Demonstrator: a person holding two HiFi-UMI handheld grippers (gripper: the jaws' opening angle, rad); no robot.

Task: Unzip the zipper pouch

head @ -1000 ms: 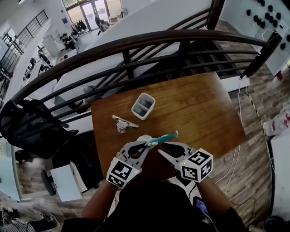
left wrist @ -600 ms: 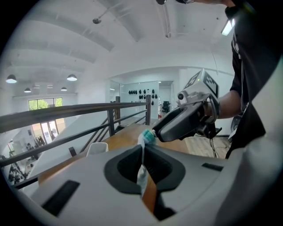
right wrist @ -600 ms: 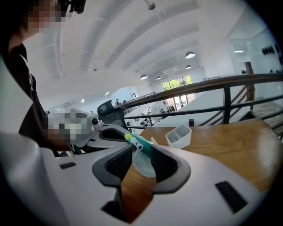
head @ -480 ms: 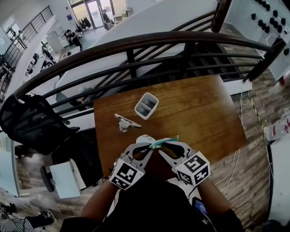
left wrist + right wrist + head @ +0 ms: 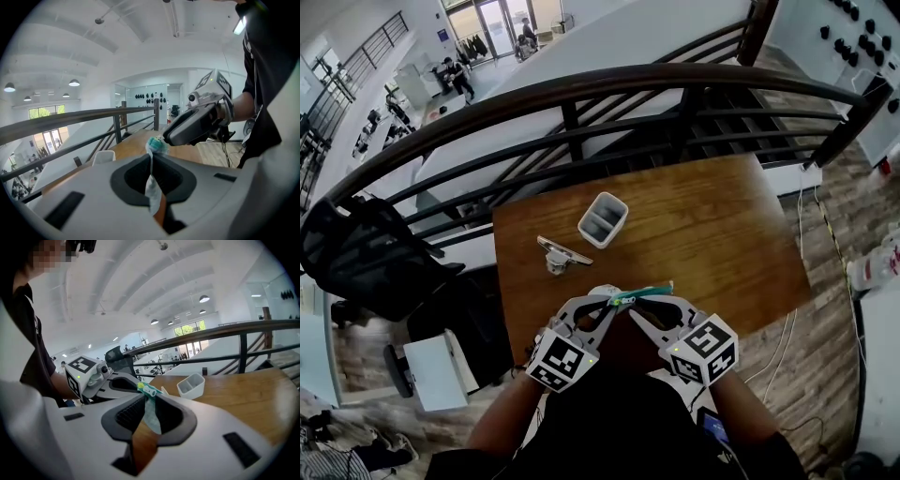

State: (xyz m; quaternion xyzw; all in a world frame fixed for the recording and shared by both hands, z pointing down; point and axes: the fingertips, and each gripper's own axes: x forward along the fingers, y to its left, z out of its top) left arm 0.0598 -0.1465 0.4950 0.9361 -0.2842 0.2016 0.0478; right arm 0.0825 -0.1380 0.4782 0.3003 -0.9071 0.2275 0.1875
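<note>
White divided cup on wooden table, clip-like object near

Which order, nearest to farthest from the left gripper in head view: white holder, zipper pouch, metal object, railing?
1. zipper pouch, clamped in the left gripper.
2. metal object, on the table's left.
3. white holder, farther back.
4. railing, beyond the table.

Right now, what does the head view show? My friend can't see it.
The left gripper holds a teal zipper pouch above a wooden table, and the right gripper is closing its jaws on it. A white divided cup stands farther back, before a railing.
</note>
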